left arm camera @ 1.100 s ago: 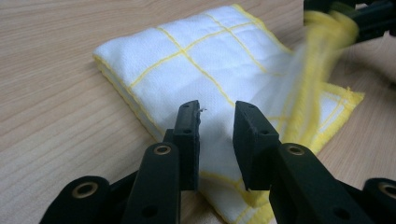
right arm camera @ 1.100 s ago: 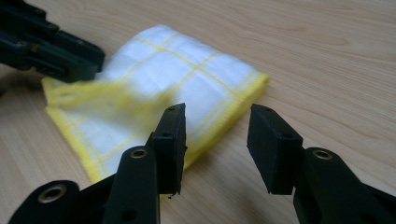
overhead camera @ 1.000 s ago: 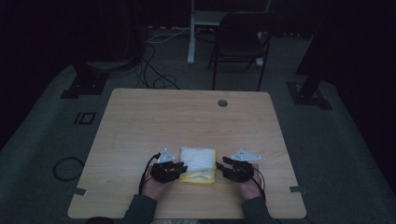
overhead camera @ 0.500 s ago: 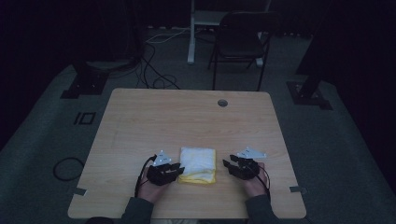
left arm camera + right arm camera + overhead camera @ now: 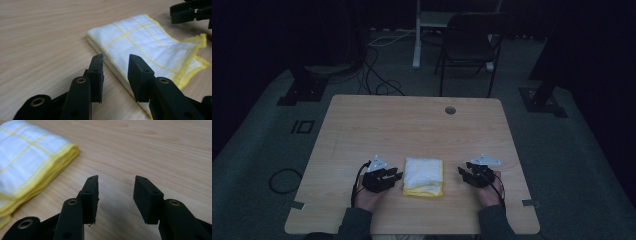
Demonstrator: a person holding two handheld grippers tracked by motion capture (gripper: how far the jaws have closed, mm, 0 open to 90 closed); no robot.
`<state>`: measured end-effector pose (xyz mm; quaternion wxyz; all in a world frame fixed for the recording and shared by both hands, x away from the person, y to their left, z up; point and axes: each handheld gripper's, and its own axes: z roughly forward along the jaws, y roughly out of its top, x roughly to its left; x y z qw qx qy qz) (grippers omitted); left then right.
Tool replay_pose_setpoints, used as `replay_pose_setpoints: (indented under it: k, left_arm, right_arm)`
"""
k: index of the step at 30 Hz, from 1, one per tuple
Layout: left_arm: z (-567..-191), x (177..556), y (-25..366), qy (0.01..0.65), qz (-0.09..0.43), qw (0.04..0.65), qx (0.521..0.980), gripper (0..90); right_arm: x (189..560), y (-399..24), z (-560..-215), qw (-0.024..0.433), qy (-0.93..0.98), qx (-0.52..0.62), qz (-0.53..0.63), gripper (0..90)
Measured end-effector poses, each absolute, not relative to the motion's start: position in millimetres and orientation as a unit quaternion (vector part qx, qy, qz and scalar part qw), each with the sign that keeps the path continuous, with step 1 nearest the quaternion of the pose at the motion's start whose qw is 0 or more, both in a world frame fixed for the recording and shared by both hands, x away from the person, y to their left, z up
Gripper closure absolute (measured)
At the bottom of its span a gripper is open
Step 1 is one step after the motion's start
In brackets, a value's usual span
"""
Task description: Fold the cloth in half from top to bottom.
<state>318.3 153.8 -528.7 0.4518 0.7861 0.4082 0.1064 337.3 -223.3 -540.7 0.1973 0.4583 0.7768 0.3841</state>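
Lying flat near the front edge of the wooden table, a folded white cloth with yellow grid lines and hems, flanked by left gripper, fingers parted, just opening, at its edge without pressing, and right gripper, fingers apart over bare wood, holding nothing.

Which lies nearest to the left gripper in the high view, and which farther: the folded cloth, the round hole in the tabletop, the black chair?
From the left gripper:
1. Folded cloth, just beside it toward the table's middle.
2. Round hole, near the table's far edge.
3. Black chair, on the floor beyond the table.
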Motion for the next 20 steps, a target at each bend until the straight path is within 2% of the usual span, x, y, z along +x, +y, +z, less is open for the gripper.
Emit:
replay_pose_setpoints:
  k: [11,20]
  left_arm:
    - [-526,334,179,0.443,0.113,0.444,0.77,62.3]
    - [-529,343,192,0.466,0.121,0.444,0.756,61.5]
  right_arm:
    - [344,-248,-542,0.205,0.746,0.502,0.386,54.4]
    - [344,-251,-541,0.203,0.742,0.506,0.389,56.4]
